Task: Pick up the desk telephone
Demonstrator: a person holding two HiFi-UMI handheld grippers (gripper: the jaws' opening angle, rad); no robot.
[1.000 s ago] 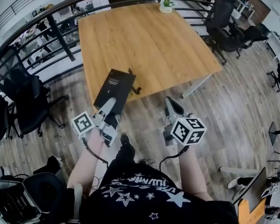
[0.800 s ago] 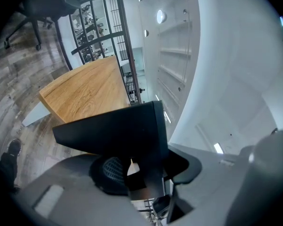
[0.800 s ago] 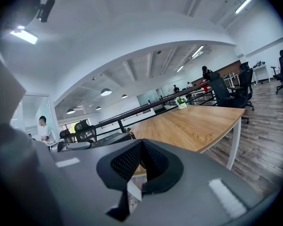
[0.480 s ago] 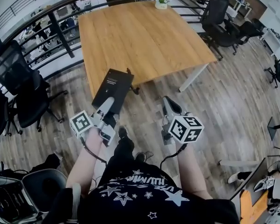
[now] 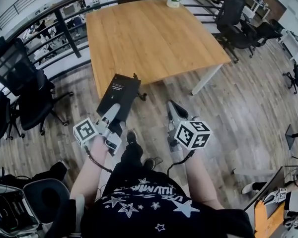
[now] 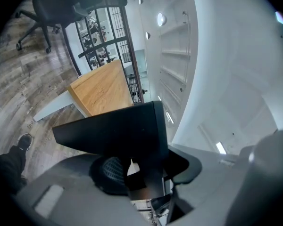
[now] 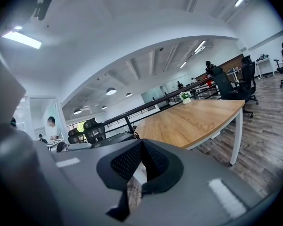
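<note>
left gripper clamps the black desk telephone; right gripper has its jaws together, empty.

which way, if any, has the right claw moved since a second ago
Yes. Judged against the white table leg in the head view, the right claw has drifted left and slightly back from the table.

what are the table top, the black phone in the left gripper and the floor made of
Table top: wood or wood-look laminate, matte. Warm grain streaks run along it.
Desk telephone: probably hard plastic, matte black. The surface is flat and even, with little glare.
Floor: wood or wood-look planks, grey-brown. Plank seams and grain show, with a slight sheen.
</note>
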